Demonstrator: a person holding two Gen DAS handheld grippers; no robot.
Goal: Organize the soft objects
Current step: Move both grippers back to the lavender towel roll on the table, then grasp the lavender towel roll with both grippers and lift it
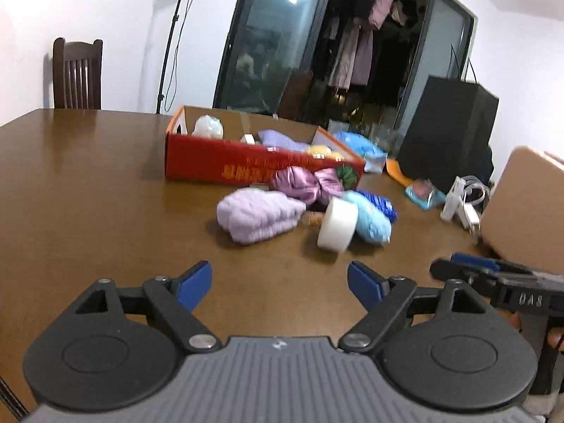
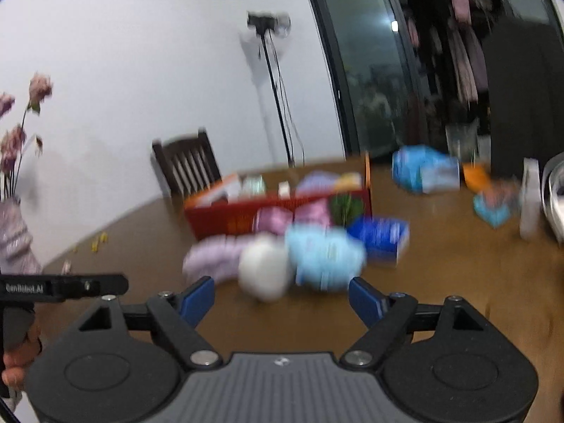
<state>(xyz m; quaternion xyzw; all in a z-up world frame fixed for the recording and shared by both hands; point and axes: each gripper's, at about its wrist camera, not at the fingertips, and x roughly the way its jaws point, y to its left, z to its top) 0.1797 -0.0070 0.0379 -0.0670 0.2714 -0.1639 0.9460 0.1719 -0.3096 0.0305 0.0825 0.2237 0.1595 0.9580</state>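
A red cardboard box (image 1: pixel 225 162) lies on the brown table and holds several soft items, among them a white bundle (image 1: pixel 208 127) and a lilac cloth (image 1: pixel 278 140). In front of it lie a lilac folded towel (image 1: pixel 255 215), a shiny purple cloth (image 1: pixel 306 183), a white roll (image 1: pixel 337 224) and a light blue bundle (image 1: pixel 372 220). My left gripper (image 1: pixel 280 285) is open and empty, short of the pile. My right gripper (image 2: pixel 282 298) is open and empty, close before the white roll (image 2: pixel 264 269) and blue bundle (image 2: pixel 326 261); this view is blurred.
A blue packet (image 1: pixel 379 204) lies behind the pile, and a blue bag (image 1: pixel 356 142) right of the box. A black bag (image 1: pixel 447 130), white chargers (image 1: pixel 461 201) and a tan box (image 1: pixel 521 208) stand at the right. A wooden chair (image 1: pixel 77 74) is behind the table. A vase with flowers (image 2: pixel 14 232) stands at left.
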